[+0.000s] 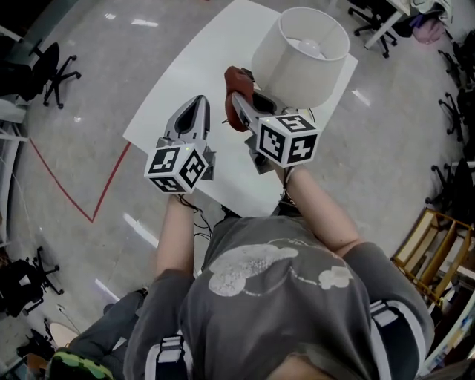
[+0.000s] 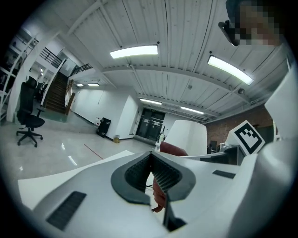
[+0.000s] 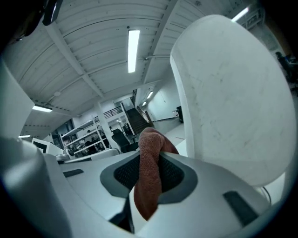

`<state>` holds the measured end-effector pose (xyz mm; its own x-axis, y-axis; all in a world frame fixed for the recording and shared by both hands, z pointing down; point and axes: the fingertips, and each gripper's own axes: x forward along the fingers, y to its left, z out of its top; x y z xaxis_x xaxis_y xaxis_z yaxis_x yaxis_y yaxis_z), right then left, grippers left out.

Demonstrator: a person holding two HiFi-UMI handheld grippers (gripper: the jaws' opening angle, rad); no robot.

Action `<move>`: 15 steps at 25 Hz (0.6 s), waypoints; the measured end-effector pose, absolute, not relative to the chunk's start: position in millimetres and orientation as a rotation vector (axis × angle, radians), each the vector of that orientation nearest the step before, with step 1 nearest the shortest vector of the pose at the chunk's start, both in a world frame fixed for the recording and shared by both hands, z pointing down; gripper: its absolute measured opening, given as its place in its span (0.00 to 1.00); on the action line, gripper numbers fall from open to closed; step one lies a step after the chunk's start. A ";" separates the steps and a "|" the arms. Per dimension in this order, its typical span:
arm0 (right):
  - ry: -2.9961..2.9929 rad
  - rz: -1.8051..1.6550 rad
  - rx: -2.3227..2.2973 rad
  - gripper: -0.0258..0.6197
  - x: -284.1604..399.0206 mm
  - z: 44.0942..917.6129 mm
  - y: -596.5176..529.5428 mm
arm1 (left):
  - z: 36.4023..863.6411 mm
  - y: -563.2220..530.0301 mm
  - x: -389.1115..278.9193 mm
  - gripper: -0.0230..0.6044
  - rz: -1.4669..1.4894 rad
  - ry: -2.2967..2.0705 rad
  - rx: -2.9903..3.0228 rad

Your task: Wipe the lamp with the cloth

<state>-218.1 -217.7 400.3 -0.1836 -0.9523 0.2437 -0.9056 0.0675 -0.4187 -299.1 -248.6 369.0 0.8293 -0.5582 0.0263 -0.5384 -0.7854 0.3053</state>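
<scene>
A lamp with a white drum shade [image 1: 300, 56] stands on the white table [image 1: 193, 82] at its far right. The shade fills the right of the right gripper view [image 3: 233, 102]. My right gripper [image 1: 239, 100] is shut on a red-brown cloth [image 1: 236, 78], just left of the shade. The cloth [image 3: 149, 172] bulges above the jaws and hangs down between them. Whether it touches the shade I cannot tell. My left gripper [image 1: 194, 111] hovers over the table's near left, shut with nothing in it. In the left gripper view [image 2: 151, 160] its jaws meet, with the cloth [image 2: 173, 149] and shade [image 2: 186, 137] beyond.
The table stands on a glossy grey floor with red tape lines [image 1: 74, 197] at the left. Black office chairs sit at the far left [image 1: 56, 70] and far right [image 1: 375, 18]. A wooden rack [image 1: 434, 245] is at the right edge.
</scene>
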 end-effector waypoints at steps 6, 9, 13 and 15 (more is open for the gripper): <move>2.394 -0.630 -1.771 0.18 -230.1 370.1 -201.9 | 347.5 -224.5 -304.1 0.05 -0.154 -0.938 2.701; 2.460 -0.603 -1.711 0.18 -229.7 368.8 -192.3 | 339.4 -211.3 -301.5 0.05 -0.174 -0.977 2.709; 2.516 -0.593 -1.662 0.18 -219.9 371.0 -179.3 | 338.4 -193.7 -290.5 0.05 -0.182 -1.019 2.705; 2.543 -0.595 -1.637 0.18 -215.0 372.7 -173.1 | 340.0 -185.2 -284.8 0.05 -0.182 -1.038 2.697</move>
<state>-215.0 -173.1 372.7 -0.4346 -0.8870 0.1559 -0.8641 0.3619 -0.3499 -284.8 -185.2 340.0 0.7390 -0.6732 -0.0279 -0.6427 -0.7167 0.2707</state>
